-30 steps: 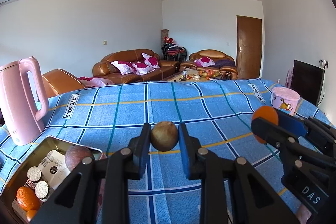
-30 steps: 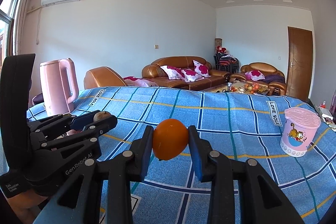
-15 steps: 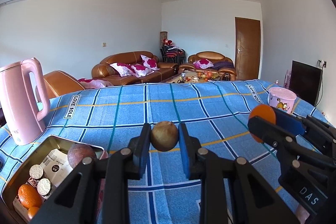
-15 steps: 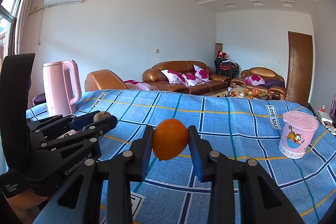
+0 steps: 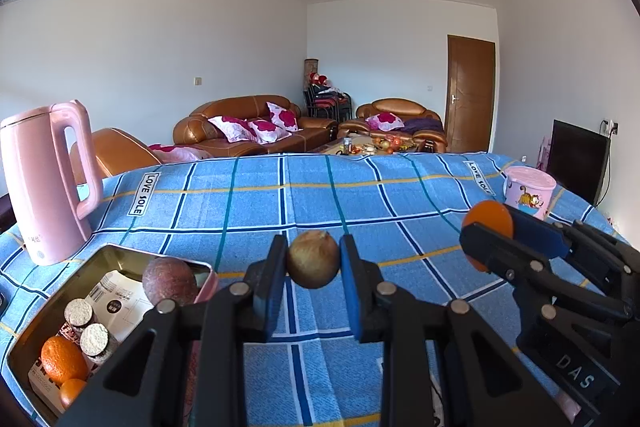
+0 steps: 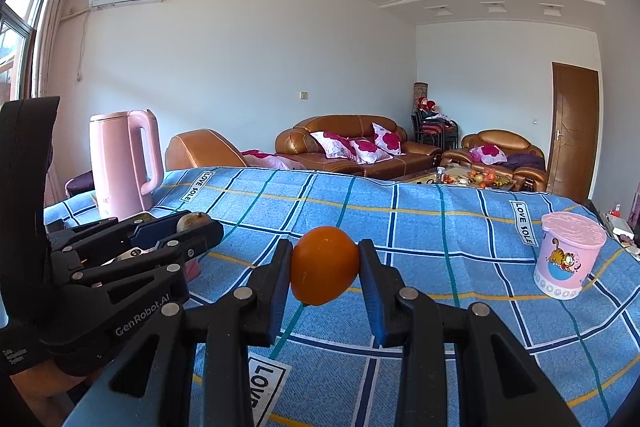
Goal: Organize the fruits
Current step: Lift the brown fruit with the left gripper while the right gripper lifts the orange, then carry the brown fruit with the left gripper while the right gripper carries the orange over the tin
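Both grippers are loaded and held above the desk (image 5: pixel 248 203), which is covered by a blue checked cloth, so the sorting looks to be in mid-course. The left gripper (image 5: pixel 313 263) has its fingers pinching a small brownish round fruit (image 5: pixel 313 259), lifted clear of the cloth. The right gripper (image 6: pixel 325 273) has its fingers clamped on an orange (image 6: pixel 324 271), also in the air; in the left wrist view that same orange shows at the right, well apart from the brown fruit. At the near left of the desk sits an open metal tin (image 5: pixel 120 251) that already holds a dark reddish round fruit (image 5: pixel 170 281), a mandarin (image 5: pixel 63 365), a smaller orange fruit beside it at the near corner, and some paper packets and small round cakes. Judging by this, part of the fruit is collected and the two held pieces remain to be set down, probably in the tin. A pink kettle (image 5: pixel 42 183) stands behind the tin, and a pink cup (image 6: pixel 568 259) at the far right.
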`<state>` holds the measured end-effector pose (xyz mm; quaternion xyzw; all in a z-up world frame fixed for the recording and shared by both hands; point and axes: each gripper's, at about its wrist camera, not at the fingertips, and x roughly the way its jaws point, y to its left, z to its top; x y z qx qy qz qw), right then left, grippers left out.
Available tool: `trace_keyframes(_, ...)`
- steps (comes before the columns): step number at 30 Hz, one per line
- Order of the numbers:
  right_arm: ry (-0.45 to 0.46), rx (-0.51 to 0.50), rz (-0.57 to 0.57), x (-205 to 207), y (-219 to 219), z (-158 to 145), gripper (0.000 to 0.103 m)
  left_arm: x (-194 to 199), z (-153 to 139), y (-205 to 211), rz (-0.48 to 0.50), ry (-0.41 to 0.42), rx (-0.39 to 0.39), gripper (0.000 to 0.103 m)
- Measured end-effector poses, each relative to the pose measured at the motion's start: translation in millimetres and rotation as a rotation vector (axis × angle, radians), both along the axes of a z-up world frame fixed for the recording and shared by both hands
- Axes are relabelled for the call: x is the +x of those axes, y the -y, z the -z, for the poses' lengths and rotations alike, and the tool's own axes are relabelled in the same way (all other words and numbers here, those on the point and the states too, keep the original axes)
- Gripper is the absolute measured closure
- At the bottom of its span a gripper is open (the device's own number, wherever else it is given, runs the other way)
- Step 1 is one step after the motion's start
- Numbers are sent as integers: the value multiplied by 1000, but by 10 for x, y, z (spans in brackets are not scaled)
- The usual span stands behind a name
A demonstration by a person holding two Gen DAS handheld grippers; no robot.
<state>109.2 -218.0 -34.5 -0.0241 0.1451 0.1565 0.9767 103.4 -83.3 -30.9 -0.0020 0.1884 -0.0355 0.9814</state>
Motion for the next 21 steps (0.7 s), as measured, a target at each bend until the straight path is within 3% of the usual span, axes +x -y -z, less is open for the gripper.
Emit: trace_keyframes(21,-36,6,-160,-233,-625,16,68,-428,45,-644,-86,-38,-43,76)
